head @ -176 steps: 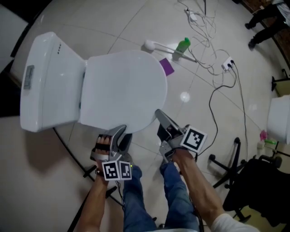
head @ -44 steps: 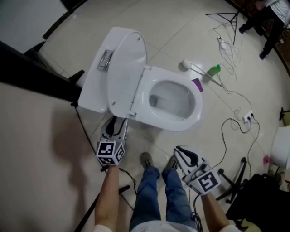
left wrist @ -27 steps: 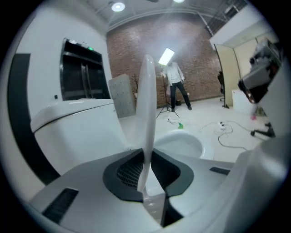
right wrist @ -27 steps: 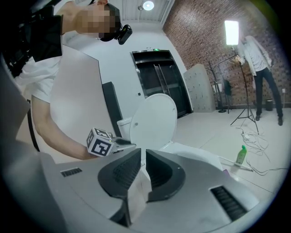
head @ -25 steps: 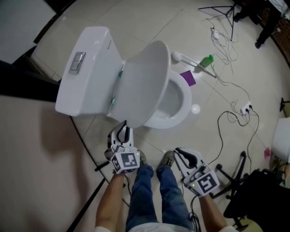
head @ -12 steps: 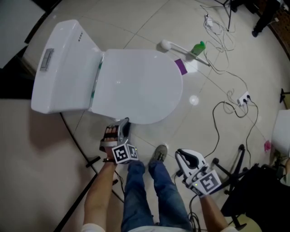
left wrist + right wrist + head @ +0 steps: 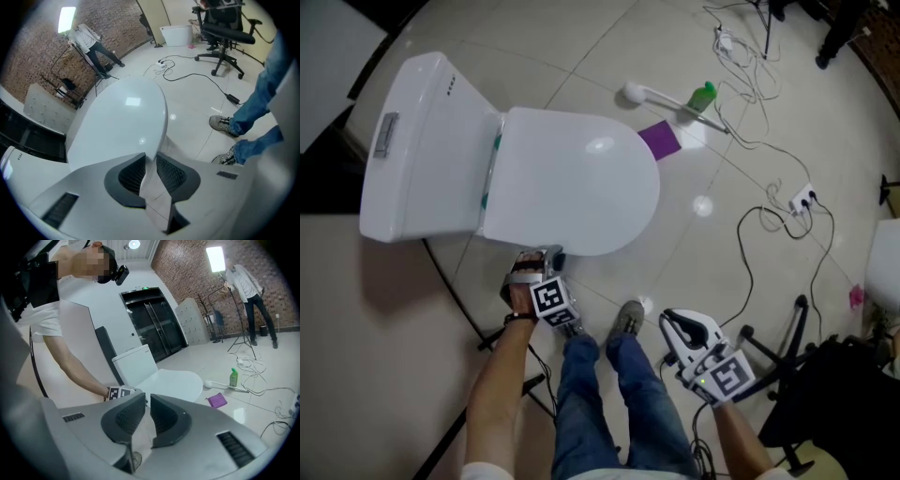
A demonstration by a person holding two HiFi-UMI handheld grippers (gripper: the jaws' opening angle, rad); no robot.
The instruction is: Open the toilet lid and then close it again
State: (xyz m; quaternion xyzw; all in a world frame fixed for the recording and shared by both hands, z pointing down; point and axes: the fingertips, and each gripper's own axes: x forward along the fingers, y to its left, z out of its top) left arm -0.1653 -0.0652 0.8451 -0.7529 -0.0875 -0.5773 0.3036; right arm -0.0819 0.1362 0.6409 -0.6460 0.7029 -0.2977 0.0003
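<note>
The white toilet lid (image 7: 572,183) lies flat and closed over the bowl, in front of the tank (image 7: 412,150). My left gripper (image 7: 548,255) points steeply down at the lid's near rim. In the left gripper view the lid (image 7: 117,122) narrows into the slim gap of the left gripper (image 7: 150,157); the pads sit on its rim. My right gripper (image 7: 675,323) hangs apart by the person's right leg, above the floor. In the right gripper view the right gripper (image 7: 147,397) is shut with nothing in it, and the lid (image 7: 178,383) shows beyond.
A toilet brush (image 7: 661,96), a green bottle (image 7: 701,97) and a purple cloth (image 7: 659,139) lie beyond the bowl. Cables (image 7: 769,216) and a power strip (image 7: 803,199) trail right. An office chair (image 7: 806,375) stands at lower right. The person's shoe (image 7: 625,319) is beside the bowl.
The lid has swung from upright down flat onto the bowl. My left gripper came down with its near rim. The right gripper shifted a little and stayed shut.
</note>
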